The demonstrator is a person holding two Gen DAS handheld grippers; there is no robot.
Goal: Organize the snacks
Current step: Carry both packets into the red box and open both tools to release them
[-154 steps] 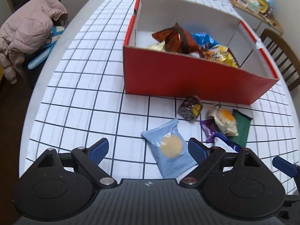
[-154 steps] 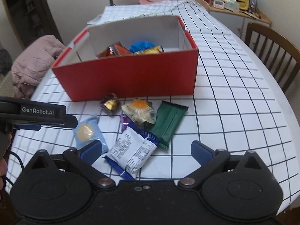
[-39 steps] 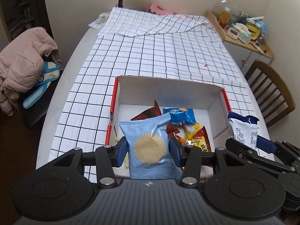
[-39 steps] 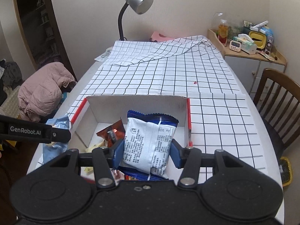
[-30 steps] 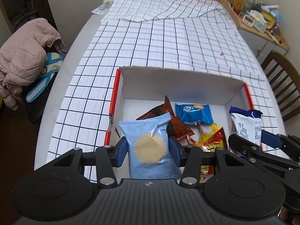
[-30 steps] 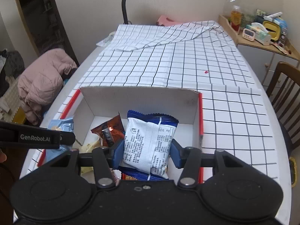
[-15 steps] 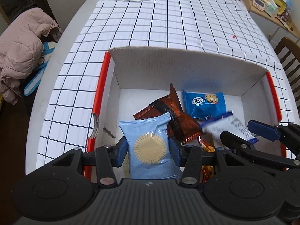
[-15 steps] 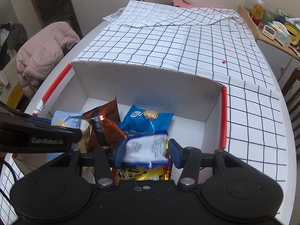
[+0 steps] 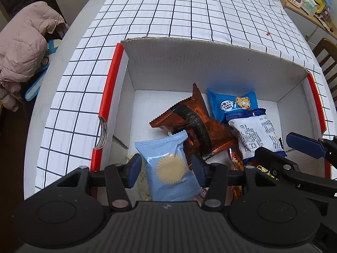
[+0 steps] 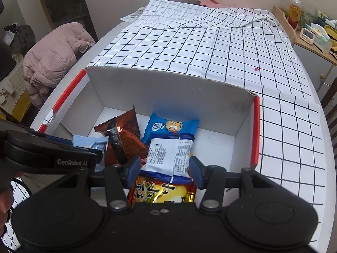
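Observation:
A red box with white inside walls (image 9: 210,63) (image 10: 168,92) stands on the checked tablecloth and holds several snack packets. My left gripper (image 9: 165,168) is inside it at the near left, its fingers slightly apart around a light blue cookie packet (image 9: 170,168) that leans loosely between them. My right gripper (image 10: 163,168) is inside at the near right, fingers spread around a white and blue packet (image 10: 168,156) (image 9: 259,135) lying on the pile. A brown packet (image 9: 195,122) (image 10: 124,139), a blue cartoon cookie packet (image 9: 233,103) (image 10: 170,126) and a yellow packet (image 10: 162,191) lie in the box.
A pink jacket (image 9: 23,48) (image 10: 52,59) hangs on a chair left of the table. A wooden chair (image 9: 326,52) stands at the right. A side shelf with small items (image 10: 311,31) is at the far right. A folded cloth (image 10: 200,14) lies at the table's far end.
Both grippers have come down from above the box into it. Both have opened a little; the white and blue packet now lies flat on the pile and the light blue one has tilted.

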